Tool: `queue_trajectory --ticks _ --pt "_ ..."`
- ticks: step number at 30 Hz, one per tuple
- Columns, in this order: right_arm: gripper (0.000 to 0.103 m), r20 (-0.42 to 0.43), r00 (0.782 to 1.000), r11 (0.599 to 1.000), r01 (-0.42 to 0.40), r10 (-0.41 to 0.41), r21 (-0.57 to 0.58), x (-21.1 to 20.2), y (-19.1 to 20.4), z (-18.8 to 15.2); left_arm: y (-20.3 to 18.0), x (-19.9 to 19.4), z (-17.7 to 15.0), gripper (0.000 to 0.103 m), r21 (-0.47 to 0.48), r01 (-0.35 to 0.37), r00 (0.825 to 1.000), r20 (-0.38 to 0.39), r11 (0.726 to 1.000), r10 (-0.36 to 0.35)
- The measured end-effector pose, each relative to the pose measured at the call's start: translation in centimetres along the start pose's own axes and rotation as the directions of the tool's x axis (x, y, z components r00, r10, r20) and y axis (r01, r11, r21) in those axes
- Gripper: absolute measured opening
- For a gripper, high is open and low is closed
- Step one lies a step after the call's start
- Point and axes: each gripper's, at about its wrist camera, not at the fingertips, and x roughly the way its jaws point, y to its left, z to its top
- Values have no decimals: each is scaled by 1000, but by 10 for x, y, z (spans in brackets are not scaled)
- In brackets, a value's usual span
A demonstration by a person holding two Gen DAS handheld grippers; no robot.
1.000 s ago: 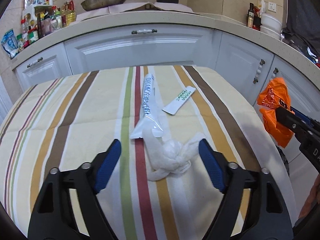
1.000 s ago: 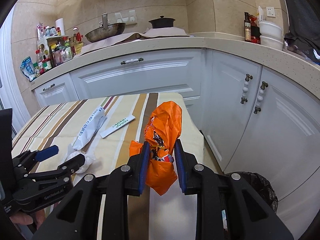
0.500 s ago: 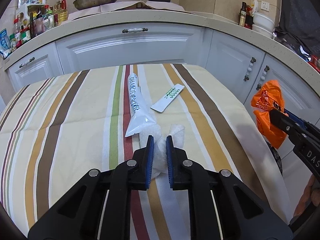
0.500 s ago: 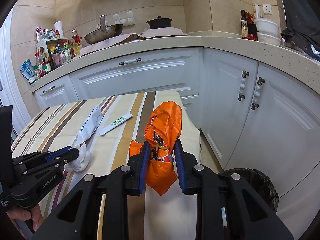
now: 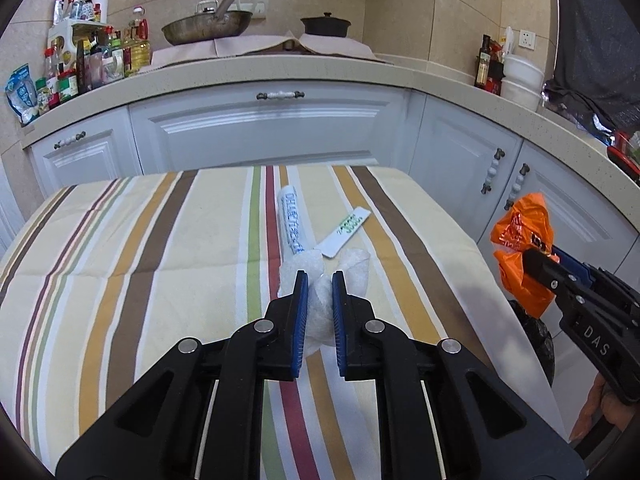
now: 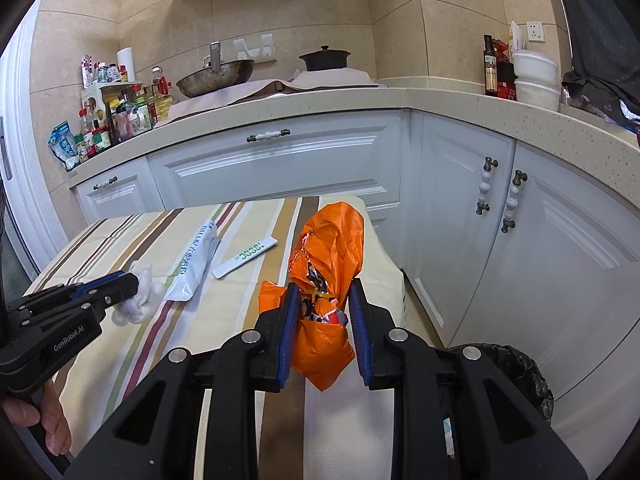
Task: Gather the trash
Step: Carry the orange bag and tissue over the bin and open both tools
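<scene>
Since a second ago, when its jaws stood wide, the left gripper (image 5: 320, 286) has clamped on the tissue (image 5: 318, 308), lifting it off the bench (image 5: 120, 260). Right gripper (image 6: 323, 300) stays clamped on the orange bag (image 6: 328, 248); bin (image 6: 520, 368) just right of it, ready.

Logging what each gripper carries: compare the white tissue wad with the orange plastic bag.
Colour: the tissue wad is white; the orange bag is bright orange with print.
Holder: the left gripper pinches the wad; the right gripper clamps the bag.
Size: the wad is a small clump; the bag looks bulkier, rising above and hanging below the jaws.
Both are crumpled, soft trash.
</scene>
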Motion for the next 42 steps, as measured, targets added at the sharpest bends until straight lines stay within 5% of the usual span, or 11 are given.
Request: queue_trajectory --ticks 11,21,42 --pt "26 47 999 1000 16 -16 -3 -22 -1 4 -7 -22 10 12 -6 -15 998 68 1000 15" --pt "26 82 995 998 56 -57 17 -50 -15 0 -44 -48 11 12 50 40 992 118 998 -46" --pt "26 83 970 968 215 -227 131 -115 -101 -39 -171 -49 -17 12 211 205 974 46 956 -220"
